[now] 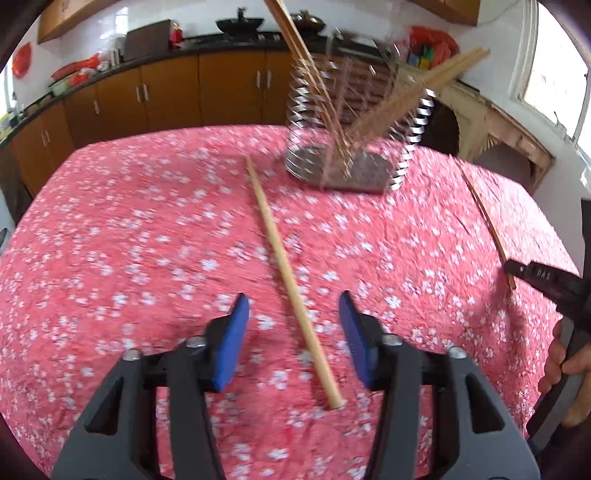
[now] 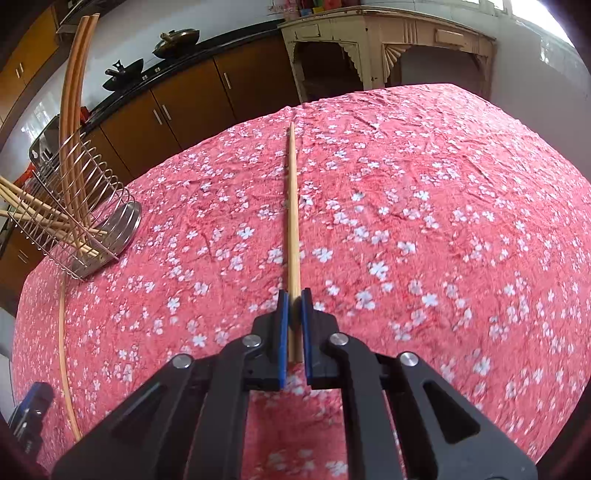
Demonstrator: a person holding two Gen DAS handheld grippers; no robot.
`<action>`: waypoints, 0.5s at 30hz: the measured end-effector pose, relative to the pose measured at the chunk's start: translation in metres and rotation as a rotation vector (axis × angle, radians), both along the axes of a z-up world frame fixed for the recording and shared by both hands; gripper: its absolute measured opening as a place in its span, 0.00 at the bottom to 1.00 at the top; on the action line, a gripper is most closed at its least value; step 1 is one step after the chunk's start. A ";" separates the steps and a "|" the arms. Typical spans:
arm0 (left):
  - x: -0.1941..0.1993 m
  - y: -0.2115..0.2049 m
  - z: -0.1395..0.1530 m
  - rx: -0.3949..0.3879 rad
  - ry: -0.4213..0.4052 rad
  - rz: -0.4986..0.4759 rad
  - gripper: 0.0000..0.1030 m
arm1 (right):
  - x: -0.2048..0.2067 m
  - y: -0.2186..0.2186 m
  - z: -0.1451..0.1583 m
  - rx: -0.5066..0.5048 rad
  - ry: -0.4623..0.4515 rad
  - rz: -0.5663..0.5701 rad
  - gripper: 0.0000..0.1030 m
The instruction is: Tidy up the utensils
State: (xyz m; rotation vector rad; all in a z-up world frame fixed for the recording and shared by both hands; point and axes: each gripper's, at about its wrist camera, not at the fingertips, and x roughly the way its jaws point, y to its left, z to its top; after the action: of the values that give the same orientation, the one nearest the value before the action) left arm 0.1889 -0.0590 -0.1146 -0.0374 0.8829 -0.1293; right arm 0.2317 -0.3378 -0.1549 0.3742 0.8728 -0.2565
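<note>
My left gripper (image 1: 293,299) is open just above the pink flowered tablecloth (image 1: 129,240). A pale wooden chopstick (image 1: 284,266) lies on the cloth between its blue pads (image 1: 236,332), and neither pad touches it. Beyond it stands a wire utensil holder (image 1: 351,147) with several chopsticks leaning in it. My right gripper (image 2: 294,295) is shut on a second chopstick (image 2: 293,206), which points away over the cloth. In the left wrist view the right gripper (image 1: 535,275) is at the right edge with that chopstick (image 1: 484,218). The holder (image 2: 81,206) is also seen in the right wrist view, at the left.
Brown cabinets (image 1: 166,92) under a dark counter with woks (image 1: 240,24) run behind the table. A worn cream wooden stand (image 2: 388,44) is past the far table edge. A person's hand (image 1: 565,369) grips the right tool. The floor-side table edge curves round on the left.
</note>
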 end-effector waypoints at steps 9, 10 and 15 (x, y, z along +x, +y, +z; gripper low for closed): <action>0.041 0.019 -0.011 0.117 0.032 0.053 0.07 | 0.023 0.003 0.000 -0.010 -0.012 0.062 0.08; 0.051 0.030 -0.012 0.138 0.027 0.076 0.07 | 0.027 0.002 0.000 -0.018 -0.011 0.064 0.08; 0.067 0.066 -0.013 0.136 0.000 0.104 0.08 | 0.043 0.004 0.000 -0.127 -0.014 0.059 0.08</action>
State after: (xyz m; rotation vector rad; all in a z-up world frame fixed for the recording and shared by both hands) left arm 0.2558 0.0072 -0.1272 0.0431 0.8858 0.0281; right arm 0.2747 -0.3338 -0.1549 0.2315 0.8478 -0.2525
